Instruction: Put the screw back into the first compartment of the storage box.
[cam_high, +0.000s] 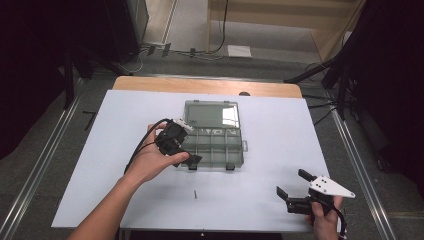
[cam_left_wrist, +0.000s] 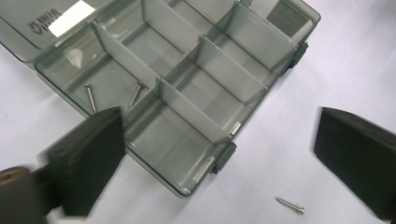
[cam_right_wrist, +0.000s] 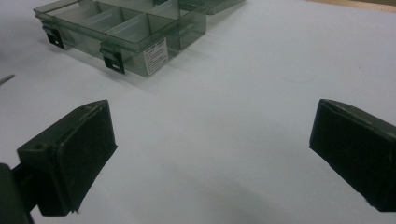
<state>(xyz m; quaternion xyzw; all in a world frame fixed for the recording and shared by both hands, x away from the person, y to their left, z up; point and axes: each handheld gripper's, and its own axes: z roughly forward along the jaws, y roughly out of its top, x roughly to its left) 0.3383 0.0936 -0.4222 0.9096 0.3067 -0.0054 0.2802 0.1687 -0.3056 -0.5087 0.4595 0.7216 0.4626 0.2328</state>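
Hovered over the near left corner of the open organiser box (cam_high: 214, 134) with the left gripper (cam_high: 186, 150), jaws spread wide and empty. Showed two screws (cam_left_wrist: 91, 98) already lying in the corner compartment. Left one loose screw (cam_high: 195, 194) on the white table (cam_high: 280, 150), just in front of the box, toward the person, long axis pointing roughly away from the person. Lay clearly nearer the left gripper than the right gripper (cam_high: 292, 192), which rested wide open and empty at the table's near right

The high view looks down from above onto the whole tabletop (cam_high: 125, 130). Each tool's camera sits low and close. All 3 views share the box (cam_high: 214, 135).
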